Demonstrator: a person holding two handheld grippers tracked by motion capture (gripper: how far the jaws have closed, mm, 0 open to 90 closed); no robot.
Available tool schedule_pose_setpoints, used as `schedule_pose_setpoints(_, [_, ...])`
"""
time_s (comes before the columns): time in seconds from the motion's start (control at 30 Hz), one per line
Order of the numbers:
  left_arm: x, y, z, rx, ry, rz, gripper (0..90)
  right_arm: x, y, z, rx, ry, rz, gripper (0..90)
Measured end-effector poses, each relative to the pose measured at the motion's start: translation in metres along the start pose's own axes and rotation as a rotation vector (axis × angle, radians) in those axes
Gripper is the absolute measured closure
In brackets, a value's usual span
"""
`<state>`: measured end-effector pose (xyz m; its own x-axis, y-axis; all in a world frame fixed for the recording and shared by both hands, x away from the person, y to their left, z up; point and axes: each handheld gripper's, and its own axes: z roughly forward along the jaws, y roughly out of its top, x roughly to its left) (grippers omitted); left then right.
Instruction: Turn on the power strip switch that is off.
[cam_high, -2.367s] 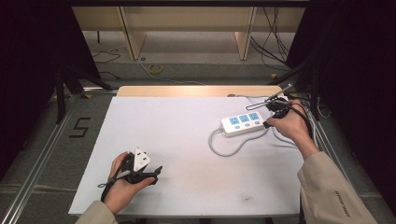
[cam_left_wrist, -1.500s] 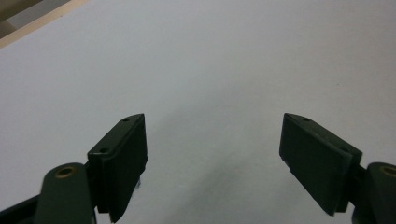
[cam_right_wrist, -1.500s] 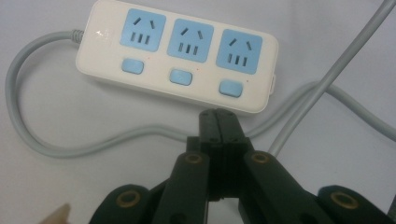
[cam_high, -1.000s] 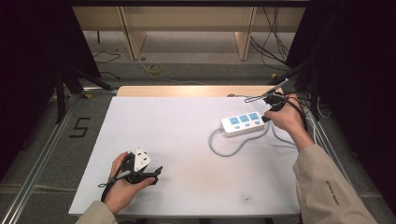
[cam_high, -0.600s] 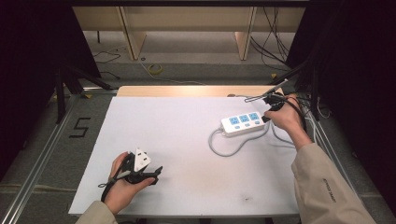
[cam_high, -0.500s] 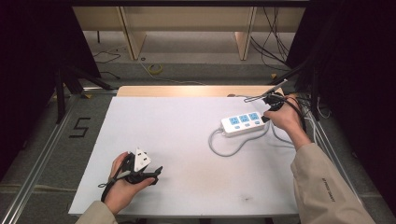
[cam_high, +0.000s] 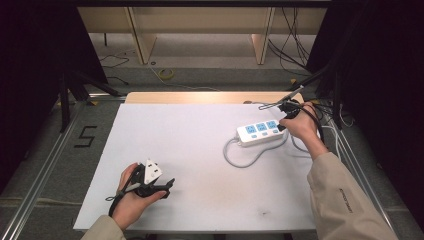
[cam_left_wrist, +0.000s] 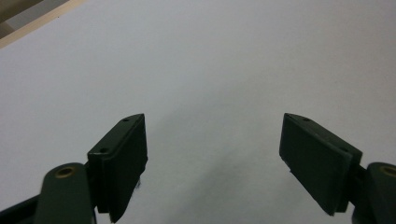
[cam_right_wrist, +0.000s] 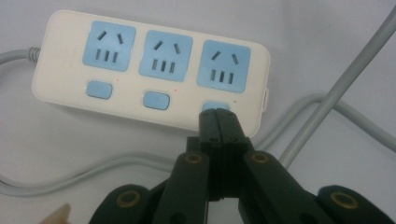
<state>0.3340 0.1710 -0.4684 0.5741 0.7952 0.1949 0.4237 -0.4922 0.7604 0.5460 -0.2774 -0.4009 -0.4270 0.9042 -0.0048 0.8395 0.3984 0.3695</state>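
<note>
**Right gripper parked on the power strip's end switch**

So the white power strip sits on the right side of the white table, angled a bit, with its grey cord looping out from its left end and curling back toward the front. It has three blue sockets in a row, each with a little blue switch next to it.

The right gripper has its jaws pressed tight together, nothing caught between them, and the joined tips sit right over the switch nearest the strip's right end in the right gripper view. Looks like they're touching it, but I honestly can't tell for sure if they're pressing down. From the high view, the right hand comes in at the strip's far right end, close to the table's edge.

The left gripper is well apart from all that, down at the near left of the table. Its jaws stand wide apart with only bare tabletop between them.
</note>
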Motion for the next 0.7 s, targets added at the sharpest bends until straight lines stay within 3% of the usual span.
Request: schedule_pose_setpoints(0.7, [0.0001, -0.0002, 0.0001, 0.002, -0.002, 0.002, 23.3, -0.0055, 0.0027, 0.0090, -0.003, -0.002, 0.019, 90.0])
